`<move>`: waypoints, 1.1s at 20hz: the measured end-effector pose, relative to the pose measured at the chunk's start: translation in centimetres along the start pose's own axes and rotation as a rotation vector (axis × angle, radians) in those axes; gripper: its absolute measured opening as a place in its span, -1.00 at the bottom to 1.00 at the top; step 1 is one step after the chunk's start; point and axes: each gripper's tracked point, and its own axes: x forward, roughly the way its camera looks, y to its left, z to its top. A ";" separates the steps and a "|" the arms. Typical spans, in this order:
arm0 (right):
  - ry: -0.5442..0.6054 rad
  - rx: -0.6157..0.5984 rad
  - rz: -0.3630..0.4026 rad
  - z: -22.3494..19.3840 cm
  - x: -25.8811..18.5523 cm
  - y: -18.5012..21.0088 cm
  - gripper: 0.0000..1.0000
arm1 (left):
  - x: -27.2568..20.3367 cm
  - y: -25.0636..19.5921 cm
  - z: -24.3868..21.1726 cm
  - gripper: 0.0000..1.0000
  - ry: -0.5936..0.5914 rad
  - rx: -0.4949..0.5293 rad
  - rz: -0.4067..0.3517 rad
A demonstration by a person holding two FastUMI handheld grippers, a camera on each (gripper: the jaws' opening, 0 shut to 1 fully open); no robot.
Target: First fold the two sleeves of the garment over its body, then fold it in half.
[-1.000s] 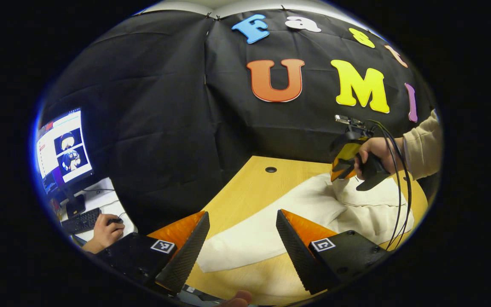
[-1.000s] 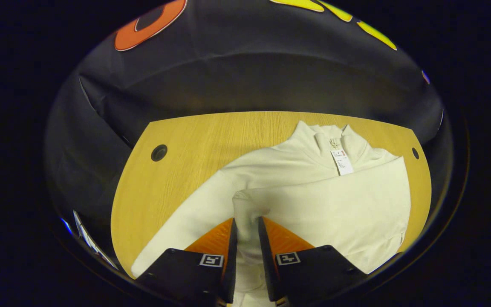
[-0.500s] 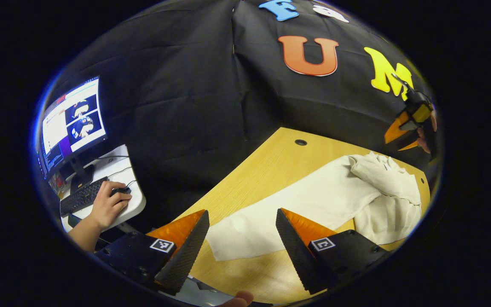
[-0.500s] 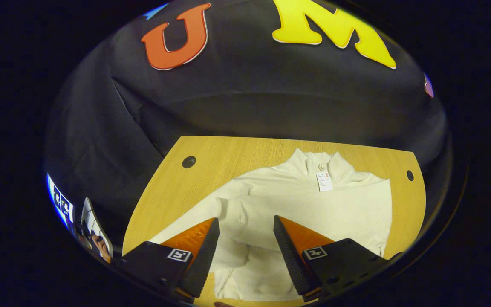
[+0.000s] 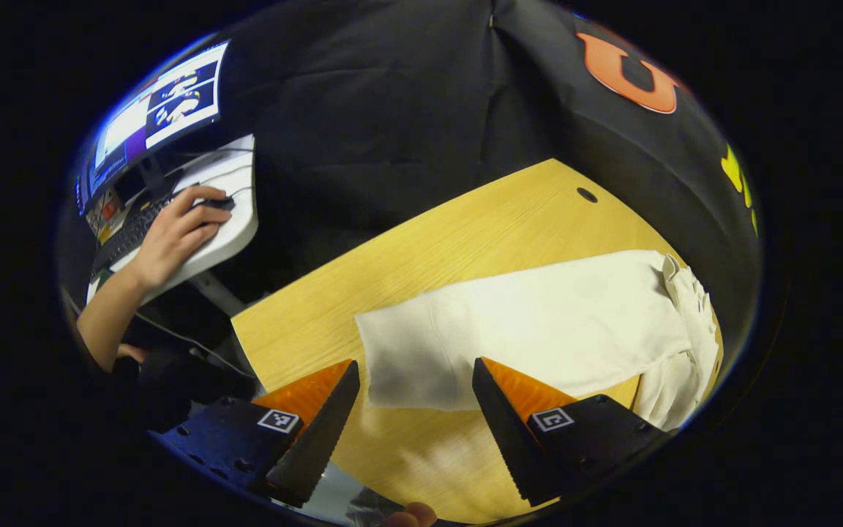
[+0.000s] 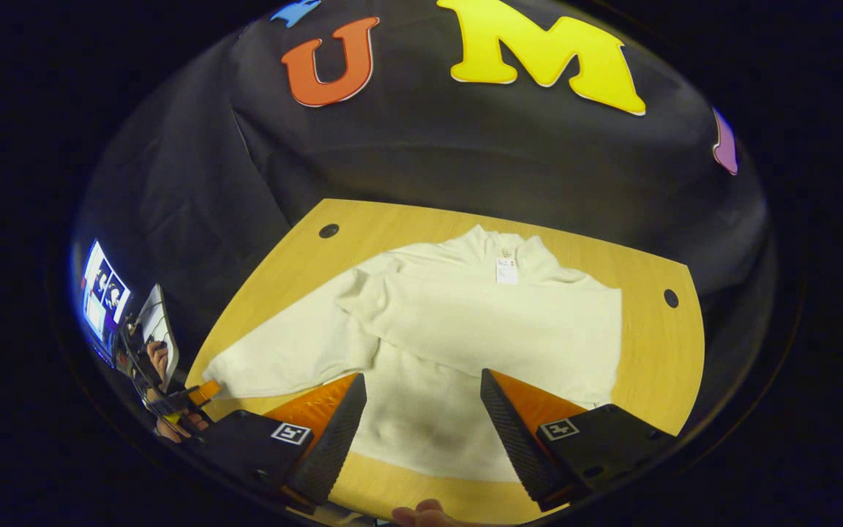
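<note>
Left gripper [image 5: 414,410] is hanging with its jaws spread wide and holding nothing, just above the cuff end of the garment's outstretched sleeve [image 5: 524,337], which is lying flat across the wooden table [image 5: 429,249]. Right gripper [image 6: 421,424] is also gaping open and empty, hovering over the lower body of the cream sweatshirt [image 6: 465,329]. Sweatshirt is lying spread on the table [image 6: 656,344], collar toward the booth's black wall, white neck tag [image 6: 506,271] showing. One sleeve [image 6: 480,322] is lying folded across the chest, its cuff end reaching the side of the unfolded sleeve. Other sleeve [image 6: 282,351] is stretching out off the body toward the table edge. In the right gripper view the left gripper [image 6: 195,395] is sitting small at the cuff of that sleeve, a hand around it. Off the table, another person's hand [image 5: 173,230] is resting on a mouse [image 5: 215,203] on a white side desk [image 5: 235,219], beside a keyboard [image 5: 125,238] and a lit monitor [image 5: 154,113]. Round cable holes [image 6: 328,230] are showing in the tabletop.
</note>
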 end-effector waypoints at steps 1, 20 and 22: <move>0.022 0.017 -0.001 -1.3 -0.5 -0.7 0.87 | 0.4 0.3 -0.1 0.97 0.025 -0.024 0.014; 0.085 0.043 -0.081 -9.6 -3.0 -8.2 0.87 | 2.0 0.1 1.2 0.32 0.146 -0.111 0.014; 0.079 0.068 -0.062 -10.1 -3.4 -8.6 0.94 | 2.3 -0.2 1.3 0.07 0.153 -0.116 0.000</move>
